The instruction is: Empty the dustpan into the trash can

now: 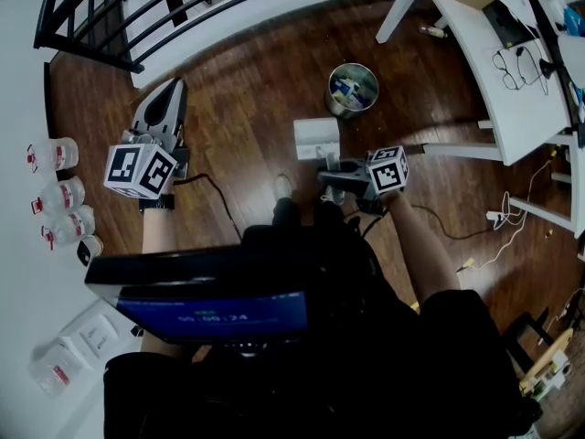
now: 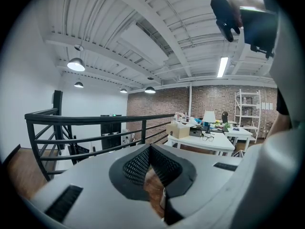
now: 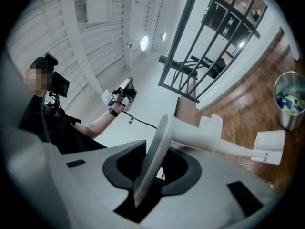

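Right gripper (image 3: 155,171) is clenched on the flat end plate of the dustpan handle (image 3: 209,138). The plate sits tilted between the black pads, and the handle runs forward and right from there to the white dustpan (image 3: 269,146). From the head view the dustpan is low over the dark wood floor (image 1: 247,90), just beside the trash can (image 1: 353,90) on the person's side and not over its mouth. Can't tell if the pan touches the floor. The trash can is a round metal one, upright, with blue and white rubbish inside. Left gripper (image 2: 150,149) is clenched with nothing between the pads. It's held up at roughly level, well apart from the dustpan, and points toward the black railing (image 2: 95,120). The right gripper view also catches it raised in the person's hand against the white wall. Further out, a white table (image 1: 494,71) stands on the right beyond the trash can, with a pair of glasses (image 1: 516,60) on it. Clear plastic bottles (image 1: 57,195) lie in a row at the far left edge. White cables (image 1: 512,218) trail on the floor at the right.
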